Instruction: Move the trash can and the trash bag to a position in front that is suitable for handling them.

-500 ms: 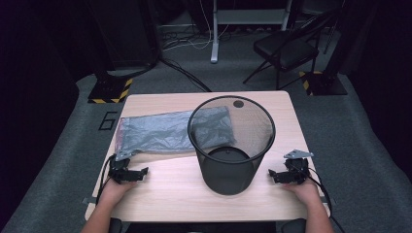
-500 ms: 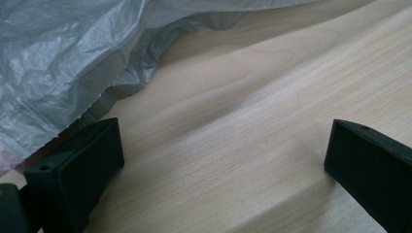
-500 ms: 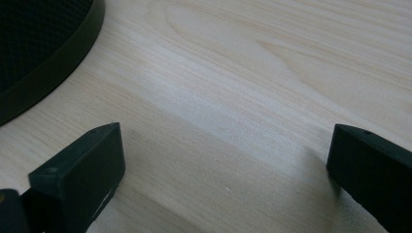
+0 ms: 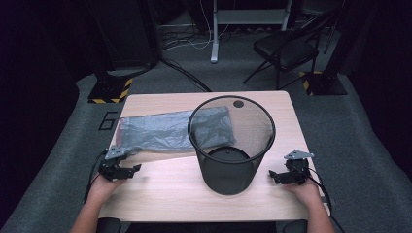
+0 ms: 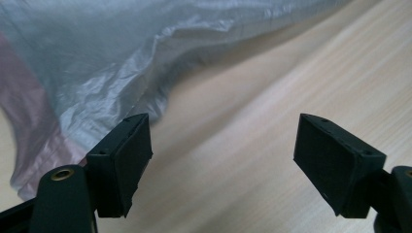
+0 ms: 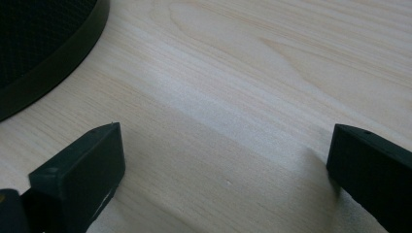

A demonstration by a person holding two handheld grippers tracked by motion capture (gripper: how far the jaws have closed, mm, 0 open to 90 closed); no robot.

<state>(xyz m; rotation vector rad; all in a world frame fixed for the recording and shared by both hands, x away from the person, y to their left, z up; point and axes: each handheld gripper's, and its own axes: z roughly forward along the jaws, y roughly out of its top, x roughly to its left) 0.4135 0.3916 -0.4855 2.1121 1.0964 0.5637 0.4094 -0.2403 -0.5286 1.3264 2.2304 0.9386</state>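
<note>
1. Grey, crinkled plastic marks the bin liner (image 4: 170, 132), which lies flat on the far left part of the table (image 4: 160, 194); its right end runs behind the mesh wastebasket (image 4: 231, 145) and shows through the wire wall.
2. Spread out flat and unopened as it is, the liner looks staged for fitting into the basket, so lining the basket is judged not yet begun.
3. The left tool (image 4: 127, 169) rests at the table's near left edge with its jaws spread and nothing between them. In the left gripper view the liner's near edge (image 5: 126, 73) lies just ahead of the left-hand pad (image 5: 125, 160), close but apart from it. That placing suits a pinch on the loose near edge, the easiest part of a thin film to lift.
4. The right tool (image 4: 278, 175) sits just beside the basket's foot, jaws spread wide over bare wood. The right gripper view shows the basket's black base ring (image 6: 53, 58) at upper left, clear of both pads.
5. The basket stands upright near the table's middle, between the two hands, probably so either can reach its rim.
6. One hand by the liner and one by the basket hints at a split: the left to fetch the plastic, the right to steady the light basket.
</note>
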